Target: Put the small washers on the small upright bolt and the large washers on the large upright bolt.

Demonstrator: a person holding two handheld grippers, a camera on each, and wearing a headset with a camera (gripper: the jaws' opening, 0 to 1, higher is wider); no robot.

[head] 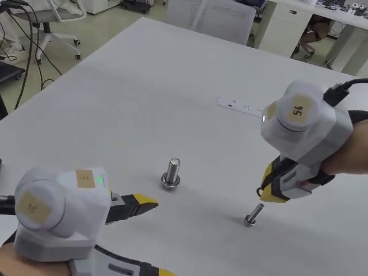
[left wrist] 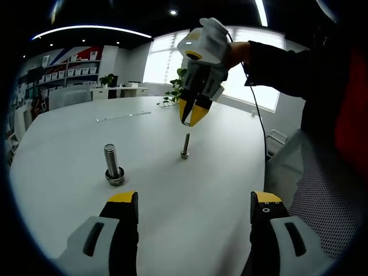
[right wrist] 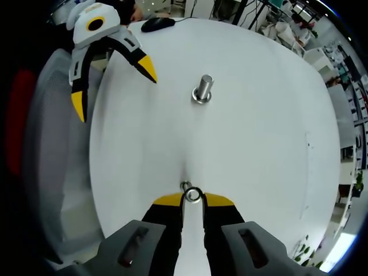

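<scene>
Closest in, the left gripper hangs low over the white table, its jaws spread wide with nothing between them. Across from it, the right gripper pinches a small washer between nearly closed tips, just above the top of the small bolt. That bolt stands upright on the table. Near it, the large bolt also stands upright, apart from both grippers.

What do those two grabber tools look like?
Each gripper is a rounded white box with black jaws and yellow tips. The right gripper has a tan numbered sticker on top and a black cable behind. The left gripper has tan stickers and a small green light. A dark sleeve covers the right arm.
</scene>
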